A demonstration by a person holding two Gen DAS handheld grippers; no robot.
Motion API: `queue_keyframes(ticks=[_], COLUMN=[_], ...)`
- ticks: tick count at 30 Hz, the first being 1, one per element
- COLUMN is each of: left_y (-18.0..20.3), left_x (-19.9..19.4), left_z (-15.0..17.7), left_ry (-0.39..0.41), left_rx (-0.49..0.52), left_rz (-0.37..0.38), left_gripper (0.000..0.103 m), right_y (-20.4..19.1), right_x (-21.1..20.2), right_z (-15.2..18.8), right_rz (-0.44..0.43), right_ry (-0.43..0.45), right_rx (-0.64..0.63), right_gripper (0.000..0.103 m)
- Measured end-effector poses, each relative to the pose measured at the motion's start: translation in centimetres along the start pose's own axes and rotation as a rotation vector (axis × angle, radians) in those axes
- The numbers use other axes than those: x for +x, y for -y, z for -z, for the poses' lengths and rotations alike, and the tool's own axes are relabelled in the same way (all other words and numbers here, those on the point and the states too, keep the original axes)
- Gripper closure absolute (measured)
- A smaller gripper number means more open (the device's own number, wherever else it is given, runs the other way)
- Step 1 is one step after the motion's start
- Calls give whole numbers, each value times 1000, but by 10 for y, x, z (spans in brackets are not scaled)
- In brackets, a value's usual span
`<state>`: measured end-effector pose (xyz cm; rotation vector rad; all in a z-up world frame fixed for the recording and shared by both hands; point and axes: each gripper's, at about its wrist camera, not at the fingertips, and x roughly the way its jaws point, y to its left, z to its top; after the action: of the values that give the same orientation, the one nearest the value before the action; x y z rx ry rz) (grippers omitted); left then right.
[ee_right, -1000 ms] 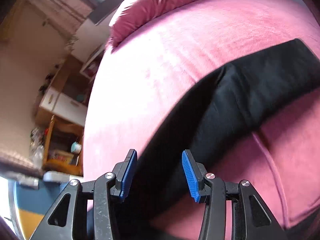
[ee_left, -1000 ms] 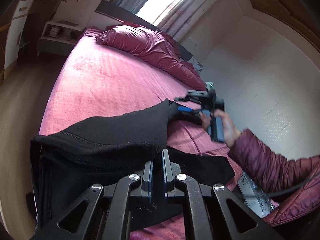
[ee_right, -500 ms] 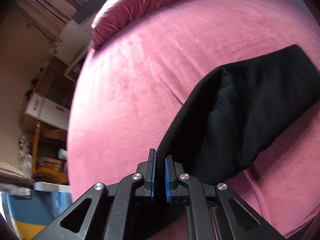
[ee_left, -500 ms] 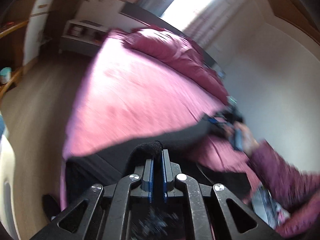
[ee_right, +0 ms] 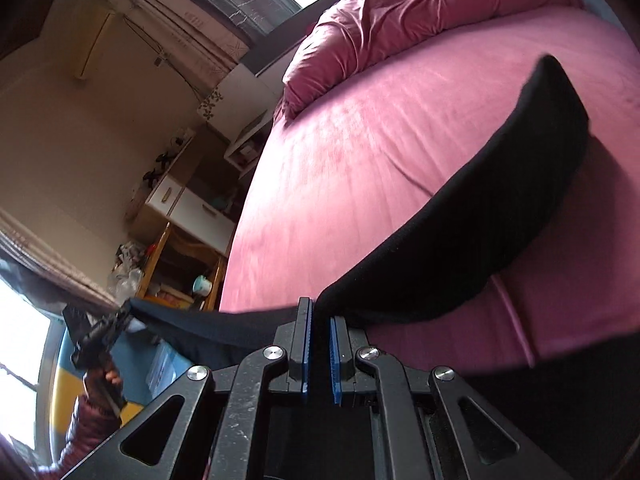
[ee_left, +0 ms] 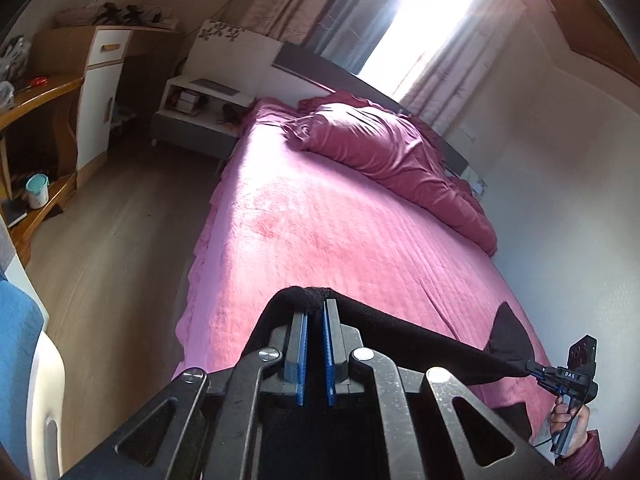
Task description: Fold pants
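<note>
While both jaws clamp the pants (ee_left: 420, 344) edge (stretched taut), bed (ee_left: 320, 240) beyond bare.

Left wrist view looks from just behind its own black two-finger left gripper (ee_left: 314, 312), angled down along the pink quilted bed (ee_left: 320, 240) toward the bright curtained window (ee_left: 420, 20). Right wrist view sits equally close behind the right gripper (ee_right: 319, 312), facing across the same bed toward the wooden desk shelves (ee_right: 176, 248). Both views share the bed, the crumpled magenta duvet (ee_left: 384, 148) and the stretched black fabric pants (ee_right: 460, 248).
</note>
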<state>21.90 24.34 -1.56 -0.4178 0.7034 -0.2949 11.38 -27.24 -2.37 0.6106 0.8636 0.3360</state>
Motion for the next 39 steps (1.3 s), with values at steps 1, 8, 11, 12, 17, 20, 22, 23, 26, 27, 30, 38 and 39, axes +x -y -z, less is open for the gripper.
queue_keyframes(ticks=[1,8,11,12,17,20,22,23,26,27,30,38,39], left_y=[-1,-27,-44,-50,-69,-79,-87,-91,-102,-106,-111,-109,-105], left_x=[-7,-43,-52,-54,-53,-53,-58,-61,-71,-75,-75,-51,-48], left_z=[8,91,130,143,195,211,218,220,229,230,230,221,218], left_ry=[-6,-66,-100,-115,-213,-250,-259,-258,-237,-223,-199,-266,-269], left_rx=[13,-73,-162,-197,-303,-389,-452,-485,-603,-635,-706,-688,-662], left_rz=[-2,-18,-31,-31,-63,-52,-51,-37,31,52,83,-68,-83], left_gripper=[96,96,96,96,95,89,79,78,69,67,59,63,80], right_y=[7,30,35,37,48,52,53,53,50,50,52,56,55], right_x=[-1,12,21,25,41,53,59,63,71,72,74,64,63], right_z=[21,106,128,133,143,146,147,147,145,146,150,148,147], right_rz=[4,65,93,106,170,205,215,220,230,231,230,220,221], right_ry=[-23,-156,-201,-210,-250,-268,-268,-267,-263,-263,-261,-251,-250], right_rx=[7,21,26,21,6,-5,-7,-3,8,11,24,30,29], right_gripper=[95,96,96,96,96,96,96,96,96,96,96,96,96])
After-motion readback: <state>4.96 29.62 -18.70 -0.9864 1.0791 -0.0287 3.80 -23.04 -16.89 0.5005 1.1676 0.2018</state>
